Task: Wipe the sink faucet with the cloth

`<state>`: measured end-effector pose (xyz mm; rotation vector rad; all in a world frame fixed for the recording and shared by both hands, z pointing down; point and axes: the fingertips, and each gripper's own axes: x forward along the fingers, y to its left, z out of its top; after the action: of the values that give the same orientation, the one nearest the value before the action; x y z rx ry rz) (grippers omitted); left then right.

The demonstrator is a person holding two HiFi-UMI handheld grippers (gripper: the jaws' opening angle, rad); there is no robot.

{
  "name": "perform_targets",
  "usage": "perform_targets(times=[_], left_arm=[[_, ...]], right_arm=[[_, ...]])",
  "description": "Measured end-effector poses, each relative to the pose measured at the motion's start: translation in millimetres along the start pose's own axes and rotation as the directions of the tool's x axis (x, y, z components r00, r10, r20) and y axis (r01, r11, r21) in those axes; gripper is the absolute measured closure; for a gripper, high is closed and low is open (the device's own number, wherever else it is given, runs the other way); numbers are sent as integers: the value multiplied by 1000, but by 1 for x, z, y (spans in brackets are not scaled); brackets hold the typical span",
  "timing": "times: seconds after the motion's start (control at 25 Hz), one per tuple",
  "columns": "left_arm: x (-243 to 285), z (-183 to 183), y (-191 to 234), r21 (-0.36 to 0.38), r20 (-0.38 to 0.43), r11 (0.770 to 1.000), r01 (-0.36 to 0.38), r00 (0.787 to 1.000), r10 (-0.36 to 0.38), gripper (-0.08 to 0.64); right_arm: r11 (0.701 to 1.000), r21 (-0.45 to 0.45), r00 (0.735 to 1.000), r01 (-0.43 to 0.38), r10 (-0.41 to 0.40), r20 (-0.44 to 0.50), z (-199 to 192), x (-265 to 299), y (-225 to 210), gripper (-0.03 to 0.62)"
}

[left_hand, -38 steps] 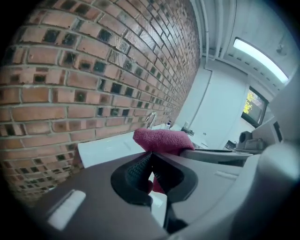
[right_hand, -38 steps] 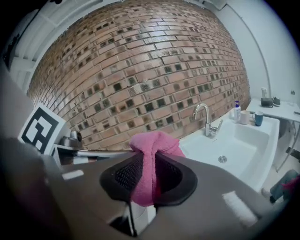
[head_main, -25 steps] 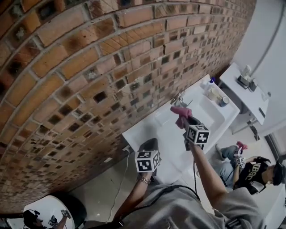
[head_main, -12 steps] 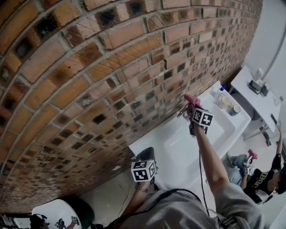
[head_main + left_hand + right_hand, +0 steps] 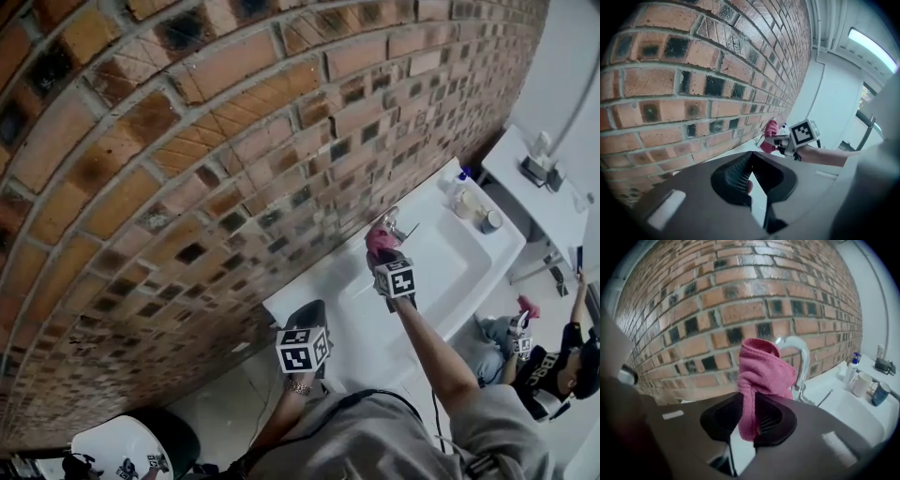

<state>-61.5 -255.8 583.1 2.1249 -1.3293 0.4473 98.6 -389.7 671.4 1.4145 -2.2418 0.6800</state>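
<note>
Jaws clenched tight on the right gripper (image 5: 749, 405), and between them hangs the pink cloth (image 5: 761, 376), pinched low so that a fat bunched fold stands up past the tips. That looks deliberate: the loose wad out front is the wiping face, and the hard jaws are kept back from the metal.

Right behind that fold rises the faucet (image 5: 802, 357), its chrome spout arching up and over. The cloth covers the left part of the arch in the right gripper view, so it is at the spout or just short of it; I can't say whether fabric and metal actually touch. From the head view the arm reaches out long over the white sink (image 5: 448, 267), with the cloth held up against the brick wall (image 5: 234, 141) where the tap is mounted.

Down at the near corner of the sink, the left gripper (image 5: 749, 164) is drawn back, jaws meeting at their tips with nothing between them. It seems parked there to leave this one-handed job room.

Off at the far end stand a spray bottle (image 5: 853, 366) and two mugs (image 5: 860, 384), well apart from the action.

My read: the wipe is at its very start, or just about to land.
</note>
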Motion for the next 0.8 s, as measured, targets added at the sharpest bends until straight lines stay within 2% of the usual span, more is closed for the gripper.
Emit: perform_targets(times=[0.08, 0.16, 0.2, 0.28, 0.36, 0.48, 0.56, 0.72, 0.8], left_arm=[[-1, 1, -1, 6, -1, 1000, 1, 1000, -1, 541], [-5, 0, 3, 4, -2, 1000, -10, 1000, 10, 540], [-6, -1, 7, 0, -2, 1000, -21, 1000, 21, 540], [-8, -3, 17, -14, -4, 999, -48, 999, 48, 540], [-10, -5, 26, -27, -7, 997, -71, 997, 71, 541], [-13, -10, 30, -39, -13, 995, -89, 996, 89, 540], [-15, -13, 31, -49, -19, 994, -99, 995, 98, 540], [-16, -15, 37, -63, -26, 991, -119, 993, 117, 540], [-18, -18, 39, -69, -32, 989, -127, 992, 125, 540]], right_arm=[[996, 74, 998, 41, -37, -53, -26, 4, -16, 523], [979, 173, 995, 104, -102, -20, -22, -7, -41, 523], [974, 193, 992, 122, -128, 20, -9, -12, -54, 523], [978, 167, 983, 128, -147, 106, 25, -11, -76, 523], [988, 104, 982, 117, -131, 139, 51, 1, -89, 523], [992, 6, 988, 127, -127, 84, 51, 25, -97, 523], [992, -20, 991, 127, -126, 52, 37, 37, -99, 523], [987, 50, 988, 153, -151, -40, -1, 66, -119, 525], [986, 94, 990, 141, -140, -18, -11, 70, -126, 525]])
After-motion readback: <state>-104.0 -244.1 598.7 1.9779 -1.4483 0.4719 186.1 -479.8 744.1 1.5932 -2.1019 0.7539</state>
